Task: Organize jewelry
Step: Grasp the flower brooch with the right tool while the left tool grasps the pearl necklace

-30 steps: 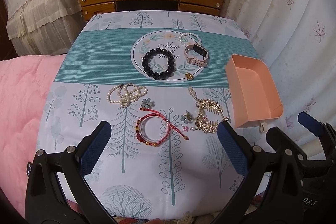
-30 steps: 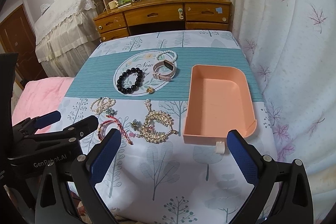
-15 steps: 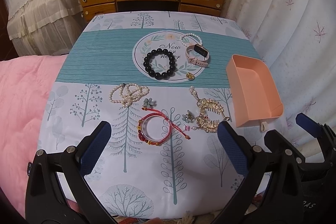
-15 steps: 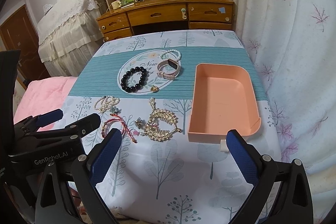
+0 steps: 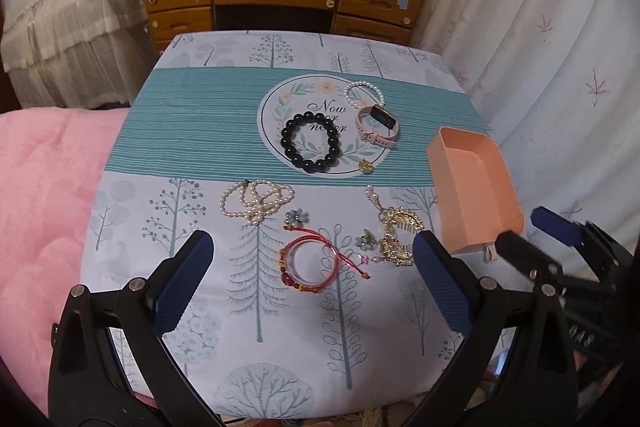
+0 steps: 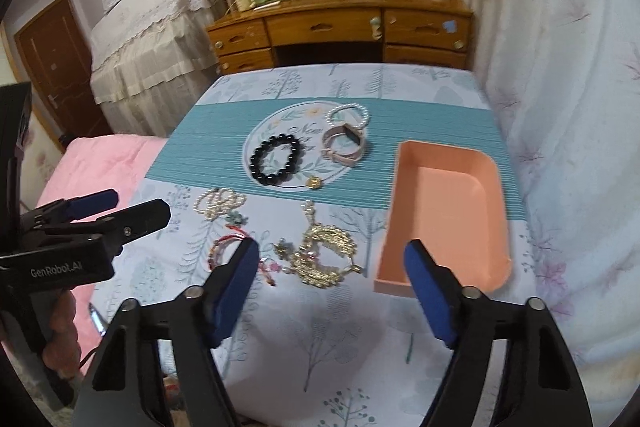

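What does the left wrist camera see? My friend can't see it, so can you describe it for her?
The open left hand-held gripper hovers above a tree-print tablecloth strewn with jewelry: a red cord bracelet, pearl strand, black bead bracelet, pink watch and gold hair comb. An empty peach tray sits to the right.

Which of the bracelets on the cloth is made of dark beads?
The black bead bracelet on the round printed design. The small pearl bracelet is white, and the red string bracelet lies nearer the gripper.
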The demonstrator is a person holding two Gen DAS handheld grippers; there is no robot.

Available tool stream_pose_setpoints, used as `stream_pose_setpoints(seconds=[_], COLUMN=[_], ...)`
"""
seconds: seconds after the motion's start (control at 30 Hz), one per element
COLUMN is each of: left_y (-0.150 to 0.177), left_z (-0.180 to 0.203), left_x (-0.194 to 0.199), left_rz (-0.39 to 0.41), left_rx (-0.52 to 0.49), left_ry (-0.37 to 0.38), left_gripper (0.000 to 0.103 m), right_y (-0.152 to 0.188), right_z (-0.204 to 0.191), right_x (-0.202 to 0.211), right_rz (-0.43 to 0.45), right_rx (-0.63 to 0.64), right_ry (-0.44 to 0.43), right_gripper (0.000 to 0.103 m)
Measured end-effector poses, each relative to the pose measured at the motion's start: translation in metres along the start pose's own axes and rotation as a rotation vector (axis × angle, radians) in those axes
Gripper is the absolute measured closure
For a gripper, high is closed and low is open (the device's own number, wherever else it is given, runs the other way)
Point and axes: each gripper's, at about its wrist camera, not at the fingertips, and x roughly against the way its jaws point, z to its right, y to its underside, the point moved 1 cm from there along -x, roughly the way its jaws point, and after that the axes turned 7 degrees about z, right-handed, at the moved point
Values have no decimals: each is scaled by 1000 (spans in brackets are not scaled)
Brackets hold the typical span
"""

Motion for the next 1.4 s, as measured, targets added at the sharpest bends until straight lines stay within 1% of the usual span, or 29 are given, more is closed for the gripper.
stream_pose_setpoints(seconds=[0.13,0.23,0.3,0.33,0.37,0.4,0.47,0.5,0.57,0.67,0.73,0.77,0.8,0.83,0.9,0.97,1.07,1.17,1.2,1.23,1.3,1.33,1.4], left_y=[-9,-16,-20,-23,-25,-26,-27,-27,-25,-18,-12,-11,-9,-6,-4,-2,1,2,3,3,3,3,3], left_z=[-18,-38,-50,-58,-64,-71,-85,-90,-98,-105,-110,-112,-115,-117,-121,-125,-131,-135,-135,-135,-133,-132,-131], left_x=[-7,-13,-18,-22,-27,-33,-47,-54,-71,-96,-108,-113,-116,-118,-120,-121,-120,-120,-120,-121,-122,-123,-122], left_rz=[-37,-47,-47,-62,-71,-82,-113,-124,-151,-209,-234,-239,-246,-248,-248,-251,-257,-267,-270,-273,-274,-274,-273], left_rx=[-16,-12,-3,4,10,16,33,40,37,19,10,9,12,14,19,25,33,43,46,47,46,43,36], left_ry=[-28,-60,-53,-59,-67,-73,-83,-86,-97,-93,-112,-116,-114,-112,-113,-115,-113,-108,-105,-103,-97,-93,-88], left_gripper=[4,4,10,12,19,23,26,29,30,31,35,40,43,44,44,44,44,44,44,44,44,44,44], right_y=[-21,-36,-45,-51,-55,-58,-64,-65,-68,-63,-55,-51,-45,-40,-28,-18,-9,-7,-7,-6,-4,-4,-1], right_z=[-5,-13,-15,-17,-19,-21,-27,-30,-38,-51,-61,-68,-76,-82,-95,-106,-116,-124,-127,-129,-136,-139,-147], right_x=[-17,-34,-47,-55,-64,-73,-93,-102,-126,-154,-168,-177,-186,-194,-210,-225,-242,-249,-254,-258,-262,-263,-265], right_rz=[-33,-63,-91,-109,-126,-140,-171,-185,-225,-279,-307,-325,-347,-369,-414,-452,-476,-459,-458,-462,-459,-459,-454], right_rx=[26,44,42,37,35,32,29,29,22,19,27,37,48,60,79,91,93,86,82,76,85,95,127], right_ry=[-25,-49,-60,-75,-88,-94,-114,-120,-137,-164,-184,-193,-203,-211,-233,-239,-243,-241,-240,-240,-228,-222,-202], right_gripper=[31,33,37,37,37,37,38,39,40,41,42,44,47,49,56,59,59,62,66,68,77,80,82])
